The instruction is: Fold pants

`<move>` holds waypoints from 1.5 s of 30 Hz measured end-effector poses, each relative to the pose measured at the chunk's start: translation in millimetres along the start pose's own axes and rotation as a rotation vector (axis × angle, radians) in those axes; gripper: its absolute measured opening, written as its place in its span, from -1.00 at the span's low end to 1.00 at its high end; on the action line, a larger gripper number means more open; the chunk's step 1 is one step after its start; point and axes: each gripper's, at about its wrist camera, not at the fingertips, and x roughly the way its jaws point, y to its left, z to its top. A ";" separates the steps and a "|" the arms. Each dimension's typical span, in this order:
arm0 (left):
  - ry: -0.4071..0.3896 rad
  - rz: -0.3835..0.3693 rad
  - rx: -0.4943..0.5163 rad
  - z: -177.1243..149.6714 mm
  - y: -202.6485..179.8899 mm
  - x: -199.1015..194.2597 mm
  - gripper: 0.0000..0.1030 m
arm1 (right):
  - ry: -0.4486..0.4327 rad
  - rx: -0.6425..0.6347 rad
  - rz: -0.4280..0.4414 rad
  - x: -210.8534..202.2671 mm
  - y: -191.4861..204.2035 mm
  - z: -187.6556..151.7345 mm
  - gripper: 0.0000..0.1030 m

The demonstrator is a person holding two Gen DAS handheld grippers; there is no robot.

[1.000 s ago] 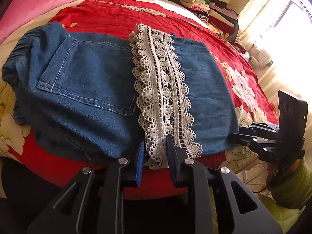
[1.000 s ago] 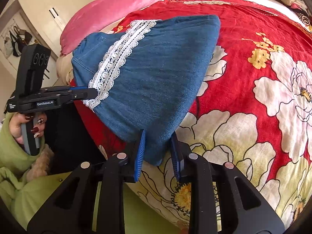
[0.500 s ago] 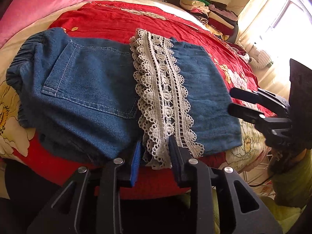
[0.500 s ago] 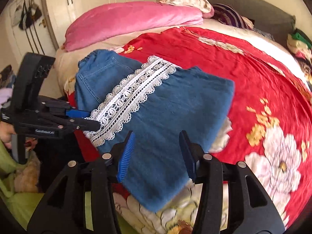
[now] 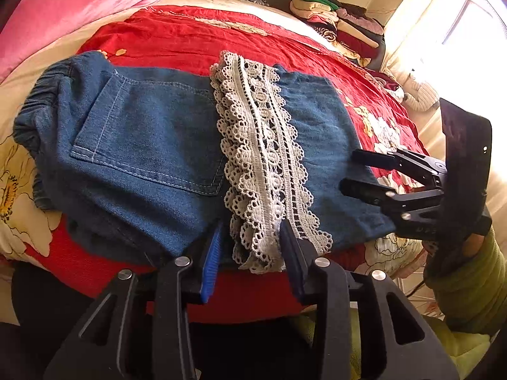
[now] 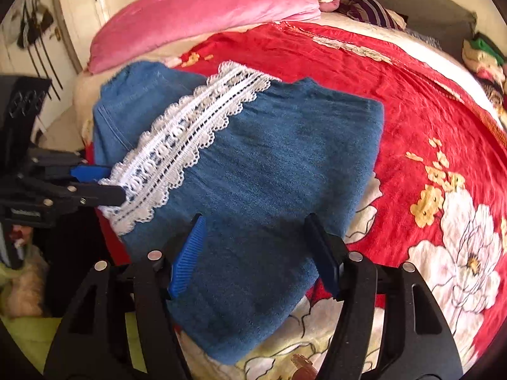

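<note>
The blue denim pants (image 5: 152,145) lie folded on the red floral bedspread (image 5: 190,31), with a band of white lace (image 5: 263,164) across the middle. My left gripper (image 5: 252,247) is at the near edge. Its jaws are opening, and the lace end lies loosely between them. My right gripper (image 6: 255,247) hovers over the folded denim (image 6: 269,164) with its jaws opening and no pad pressing on the cloth. From the left wrist view, the right gripper (image 5: 351,171) hangs above the pants' right end. The right wrist view shows the left gripper (image 6: 112,183) beside the lace (image 6: 190,136).
A pink quilt (image 6: 196,15) lies along the far left of the bed. A stack of folded clothes (image 5: 336,19) sits at the far corner near a bright window. A green sleeve (image 5: 469,285) holds the right gripper's handle. Wardrobe doors (image 6: 79,0) stand behind the bed.
The right gripper has let go of the denim's near corner, opened wide and lifted over the pants. The left gripper's jaws have spread apart around the lace end.
</note>
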 end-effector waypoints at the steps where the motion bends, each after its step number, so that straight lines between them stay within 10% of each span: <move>1: -0.004 0.002 -0.002 0.4 0.3 -1.6 -0.30 | -0.011 0.018 0.010 -4.5 -1.4 -0.7 0.17; 24: -0.160 0.099 -0.080 6.1 29.7 -68.3 0.74 | -0.151 0.015 0.031 -54.2 7.5 36.7 0.75; 45: -0.225 0.169 -0.281 -9.0 108.2 -109.0 0.76 | -0.138 -0.191 0.103 -10.9 85.6 140.7 0.82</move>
